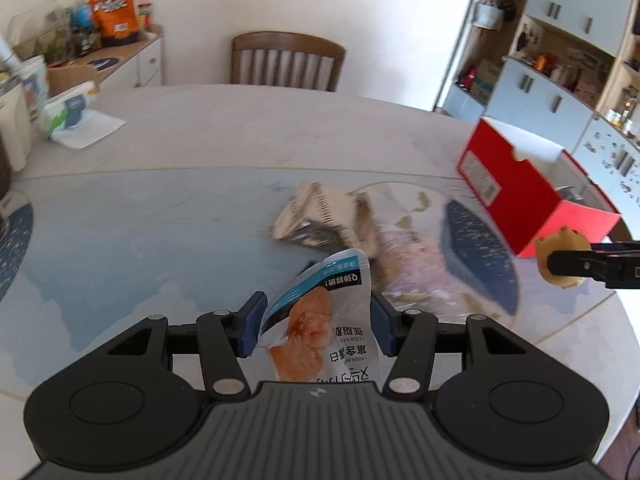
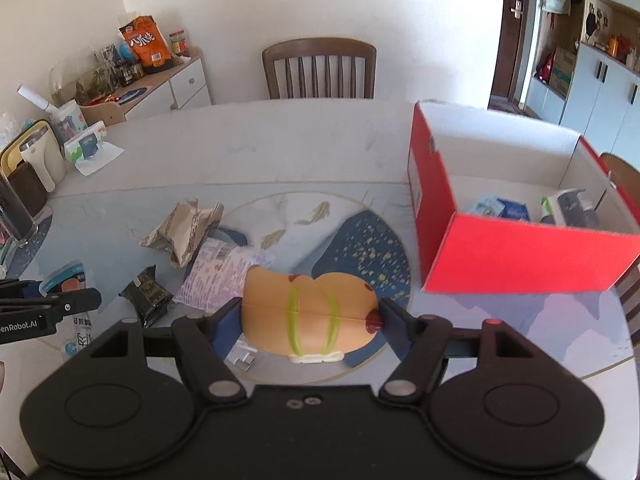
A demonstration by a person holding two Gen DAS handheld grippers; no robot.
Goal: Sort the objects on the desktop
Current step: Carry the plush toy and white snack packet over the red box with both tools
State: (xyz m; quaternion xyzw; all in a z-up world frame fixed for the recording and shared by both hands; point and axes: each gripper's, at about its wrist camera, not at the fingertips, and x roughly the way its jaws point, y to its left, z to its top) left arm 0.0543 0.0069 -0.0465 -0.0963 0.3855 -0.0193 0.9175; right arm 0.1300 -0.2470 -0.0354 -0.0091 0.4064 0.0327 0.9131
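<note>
Two grippers: both loaded, both above the table
table (image 2: 280, 144): pale round top, printed mat in the middle
red box (image 2: 520, 260): open top, white inside, on the table's right side; a few small packets lie on its floor
right gripper (image 2: 310, 312): jaws closed onto the hot dog toy (image 2: 308, 312), tan bun with green stripes, held crosswise just left of the box's near corner
left gripper (image 1: 314, 320): jaws pinched on the chicken pouch (image 1: 320, 320), white and teal, standing up between the blue pads (image 1: 250, 326)
loose on mat: crumpled beige wrapper (image 2: 182, 228), pink-printed packet (image 2: 222, 276) just beside it, small black packet (image 2: 148, 292) near the left gripper's tip
silver item (image 2: 242, 358): under the toy, too small to identify
background: wooden chair (image 2: 320, 68) at far edge, tissue pack (image 2: 86, 146) far left
</note>
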